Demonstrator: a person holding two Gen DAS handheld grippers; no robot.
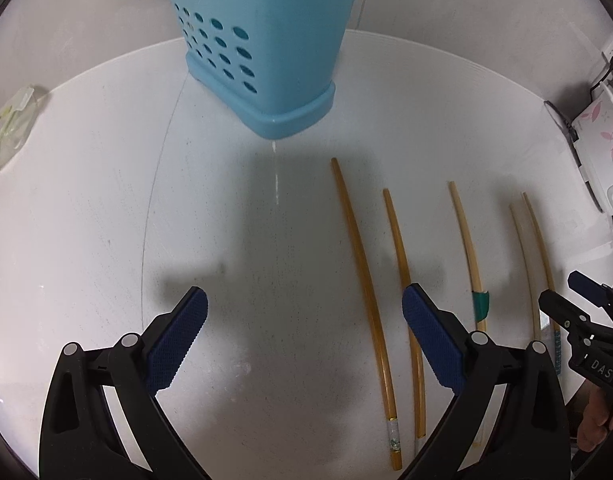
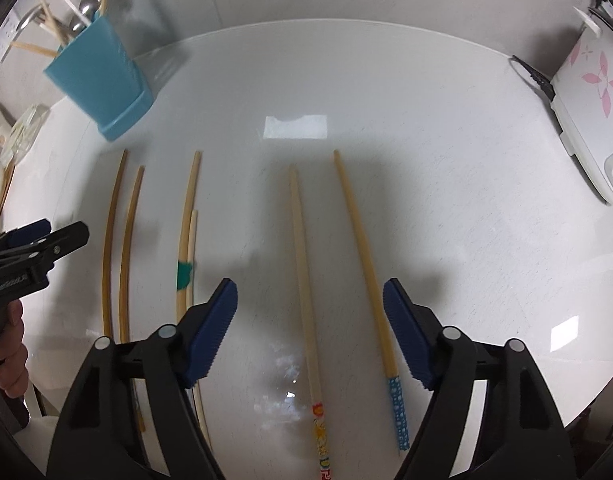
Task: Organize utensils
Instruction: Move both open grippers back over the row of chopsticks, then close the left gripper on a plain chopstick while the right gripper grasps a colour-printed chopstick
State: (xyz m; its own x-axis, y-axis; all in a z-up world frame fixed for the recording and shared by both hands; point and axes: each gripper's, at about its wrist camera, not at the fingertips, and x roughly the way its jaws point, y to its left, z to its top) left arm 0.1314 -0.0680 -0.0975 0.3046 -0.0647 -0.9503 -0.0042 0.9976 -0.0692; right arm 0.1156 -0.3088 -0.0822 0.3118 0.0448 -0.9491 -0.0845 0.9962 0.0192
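Several bamboo chopsticks lie side by side on the white round table [image 2: 446, 200]. My right gripper [image 2: 310, 288] hovers open over two of them: one with a yellow patterned end [image 2: 302, 272] and one with a blue dotted end [image 2: 366, 264]. Both lie between its fingers and neither is touched. My left gripper [image 1: 305, 300] is open above a darker chopstick [image 1: 366, 280], with a second dark one [image 1: 402, 256] by its right finger. A chopstick with green tape [image 1: 472, 264] lies further right. The blue perforated holder [image 1: 266, 40] stands behind, with utensils in it [image 2: 102, 88].
A white rice cooker with pink flowers [image 2: 586, 112] and its cord sits at the table's right edge. A clear glass dish [image 1: 10, 128] rests at the far left. Each gripper shows in the other's view: the right gripper [image 1: 566, 296] and the left gripper [image 2: 54, 236].
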